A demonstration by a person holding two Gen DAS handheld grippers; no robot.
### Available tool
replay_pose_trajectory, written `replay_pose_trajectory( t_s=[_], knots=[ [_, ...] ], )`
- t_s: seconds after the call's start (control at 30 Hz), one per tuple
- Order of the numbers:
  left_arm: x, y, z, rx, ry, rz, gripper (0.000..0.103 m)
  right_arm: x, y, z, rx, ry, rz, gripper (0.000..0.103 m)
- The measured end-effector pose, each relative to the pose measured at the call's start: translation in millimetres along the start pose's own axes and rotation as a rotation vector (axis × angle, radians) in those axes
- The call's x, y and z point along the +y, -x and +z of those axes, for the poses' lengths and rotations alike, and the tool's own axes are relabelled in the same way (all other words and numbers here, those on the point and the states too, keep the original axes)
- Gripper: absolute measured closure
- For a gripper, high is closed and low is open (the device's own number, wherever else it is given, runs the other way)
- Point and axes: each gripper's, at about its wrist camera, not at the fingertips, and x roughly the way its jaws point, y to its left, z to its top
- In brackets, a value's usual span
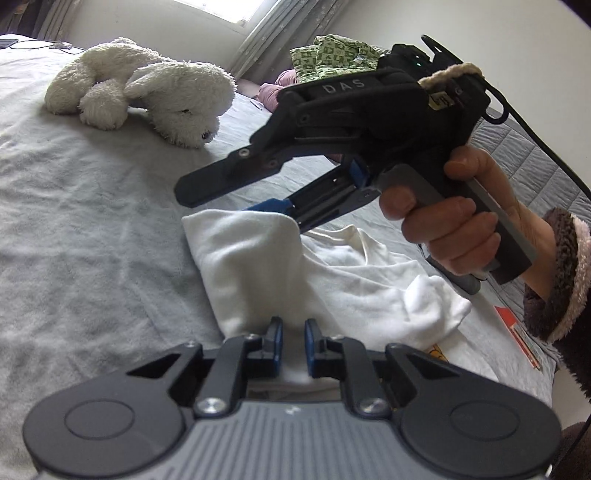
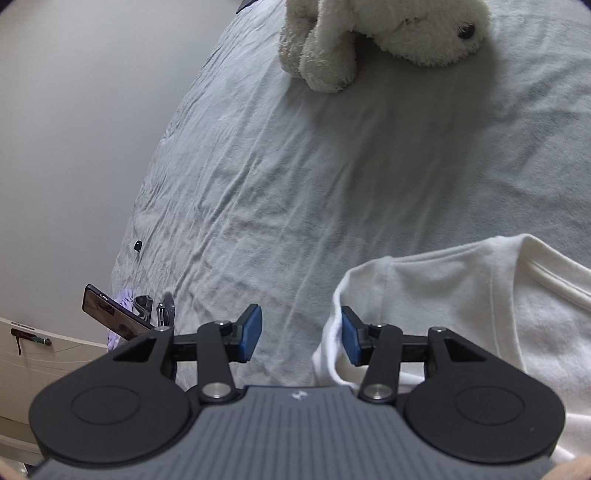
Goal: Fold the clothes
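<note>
Bed sheet (image 2: 295, 166), white shirt (image 1: 295, 266), left claw (image 1: 293, 341) pinching

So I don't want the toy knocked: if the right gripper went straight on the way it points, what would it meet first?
Probably the bare grey bedsheet, not the plush toy farther on. The right gripper is open beside the white shirt; depth is unclear.
</note>
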Motion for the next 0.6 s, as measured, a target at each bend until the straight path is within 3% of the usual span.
replay_pose_trajectory(
  t_s=[0.1,0.17,0.23,0.4,0.57,0.6],
  knots=[
    [-1,0,-1,-0.004,-0.006,0.006,0.09,8,-6,0,-0.022,0.057,-0.044,0.065],
    [-1,0,-1,-0.008,-0.004,0.007,0.09,13,-11,-1,-0.033,0.118,-0.099,0.085],
    [-1,0,-2,-0.01,-0.003,0.008,0.09,18,-15,-5,-0.043,0.199,-0.175,0.097],
    [-1,-1,-2,-0.016,-0.007,0.015,0.09,23,-28,-14,-0.156,0.344,-0.267,0.099],
    [-2,1,0,-0.016,-0.006,0.021,0.09,20,-41,-19,-0.238,0.373,-0.34,0.103],
    [-2,3,1,-0.016,-0.003,0.021,0.09,20,-36,-19,-0.257,0.371,-0.344,0.096]
  ],
)
